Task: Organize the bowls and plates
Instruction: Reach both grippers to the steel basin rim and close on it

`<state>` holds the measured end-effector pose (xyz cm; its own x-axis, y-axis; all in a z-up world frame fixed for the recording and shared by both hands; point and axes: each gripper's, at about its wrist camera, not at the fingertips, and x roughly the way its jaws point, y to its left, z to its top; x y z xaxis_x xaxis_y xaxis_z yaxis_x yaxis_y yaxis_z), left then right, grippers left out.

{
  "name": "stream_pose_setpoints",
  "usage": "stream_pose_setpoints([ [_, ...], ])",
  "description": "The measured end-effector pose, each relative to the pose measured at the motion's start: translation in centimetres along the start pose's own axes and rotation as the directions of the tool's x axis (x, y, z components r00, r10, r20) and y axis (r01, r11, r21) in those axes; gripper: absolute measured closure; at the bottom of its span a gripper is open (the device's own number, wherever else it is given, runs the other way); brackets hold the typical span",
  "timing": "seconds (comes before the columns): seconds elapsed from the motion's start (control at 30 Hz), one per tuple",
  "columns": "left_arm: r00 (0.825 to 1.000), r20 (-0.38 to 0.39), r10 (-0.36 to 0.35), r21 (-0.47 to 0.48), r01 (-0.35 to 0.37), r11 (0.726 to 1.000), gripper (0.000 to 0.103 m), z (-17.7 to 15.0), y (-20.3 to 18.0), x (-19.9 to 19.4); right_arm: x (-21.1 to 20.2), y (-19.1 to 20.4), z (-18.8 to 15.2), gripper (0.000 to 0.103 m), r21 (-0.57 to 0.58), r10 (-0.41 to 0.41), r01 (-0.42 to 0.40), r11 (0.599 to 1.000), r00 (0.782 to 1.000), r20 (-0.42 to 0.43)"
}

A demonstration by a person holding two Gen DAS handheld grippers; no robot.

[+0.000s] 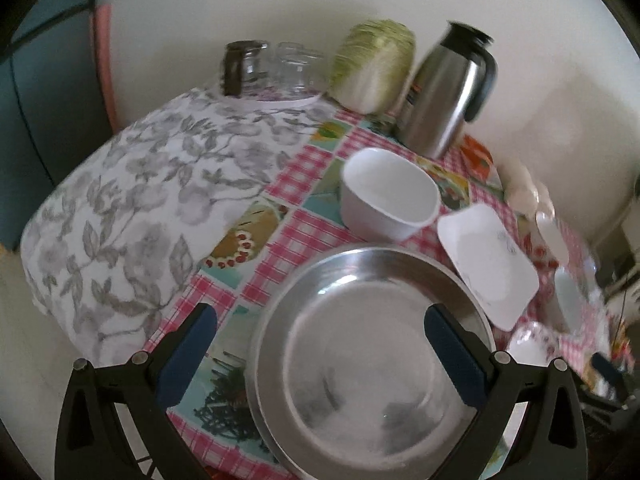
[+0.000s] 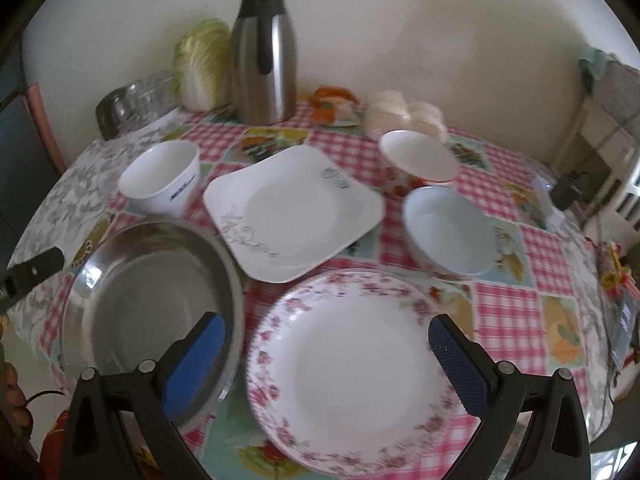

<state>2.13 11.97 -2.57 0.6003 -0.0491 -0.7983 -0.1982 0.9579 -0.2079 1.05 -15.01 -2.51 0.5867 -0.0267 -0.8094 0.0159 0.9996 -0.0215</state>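
Checked pink cloth (image 2: 344,148) covers the table, cream wall (image 2: 400,32) at 12 o'clock.
Three plates, three bowls; left gripper (image 1: 320,344) and right gripper (image 2: 328,348) gape wide, empty.

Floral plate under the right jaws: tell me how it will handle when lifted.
The floral plate looks like glazed ceramic, so probably stiff, slick and breakable. It lies flat on the tablecloth, so its low rim may be hard to catch. The steel pan sits close beside it; a nudge could knock them together.

The right gripper (image 2: 326,354) hovers with jaws spread wide over a floral-rimmed plate (image 2: 352,364) at the counter's near edge. A steel pan (image 2: 148,300) sits beside it, a square plate (image 2: 294,212) behind, and a pale bowl (image 2: 450,232) toward the far right.
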Motion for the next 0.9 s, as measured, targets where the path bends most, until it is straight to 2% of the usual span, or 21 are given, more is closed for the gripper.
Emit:
stream_pose_setpoints([
  [0.1,1.0,-0.007,0.0,-0.043,0.0,0.999,0.0,0.0,1.5,0.8,1.3,1.1,0.5,0.0,-0.02,0.043,-0.043,0.999,0.999,-0.019],
  [0.2,0.997,-0.069,-0.018,-0.068,0.013,0.998,0.0,-0.2,2.5,2.3,2.6,2.1,0.7,0.002,-0.046,0.084,-0.085,0.995,0.996,-0.033],
  [0.27,0.996,-0.088,-0.016,-0.064,0.011,0.998,0.0,-0.4,2.8,2.9,3.2,2.7,0.9,0.013,-0.057,0.109,-0.111,0.992,0.993,-0.038],
  [0.37,0.992,-0.117,0.035,-0.032,-0.039,0.999,0.0,-0.7,2.9,4.0,4.5,3.6,0.9,0.023,-0.075,0.168,-0.173,0.982,0.983,-0.075],
  [0.47,0.99,-0.141,0.01,-0.046,-0.017,0.999,0.0,-1.1,3.3,4.5,5.9,3.7,0.7,0.038,-0.069,0.193,-0.202,0.977,0.974,-0.119],
  [0.53,0.987,-0.16,0.002,-0.053,-0.011,0.999,0.0,-1.4,3.4,5.0,6.6,3.8,0.7,0.045,-0.068,0.204,-0.215,0.974,0.969,-0.138],
  [0.6,0.984,-0.179,-0.013,-0.059,0.002,0.998,0.002,-1.6,3.4,5.5,6.8,3.8,0.7,0.045,-0.074,0.199,-0.211,0.975,0.97,-0.139],
  [0.7,0.979,-0.203,-0.022,-0.064,0.009,0.998,0.01,-1.8,3.4,6.0,6.8,3.7,0.9,0.06,-0.071,0.242,-0.253,0.965,0.961,-0.135],
  [0.73,0.978,-0.209,-0.024,-0.067,0.011,0.998,0.011,-1.9,3.4,6.1,6.9,3.7,0.9,0.06,-0.063,0.264,-0.275,0.959,0.954,-0.143],
  [0.83,0.974,-0.224,-0.034,-0.077,0.017,0.997,0.014,-2.0,3.4,6.4,7.2,4.0,0.9,0.062,-0.076,0.259,-0.273,0.959,0.954,-0.15],
  [0.9,0.971,-0.237,-0.037,-0.079,0.018,0.997,0.021,-2.1,3.4,6.7,7.5,4.1,0.9,0.067,-0.077,0.268,-0.283,0.956,0.95,-0.16],
])
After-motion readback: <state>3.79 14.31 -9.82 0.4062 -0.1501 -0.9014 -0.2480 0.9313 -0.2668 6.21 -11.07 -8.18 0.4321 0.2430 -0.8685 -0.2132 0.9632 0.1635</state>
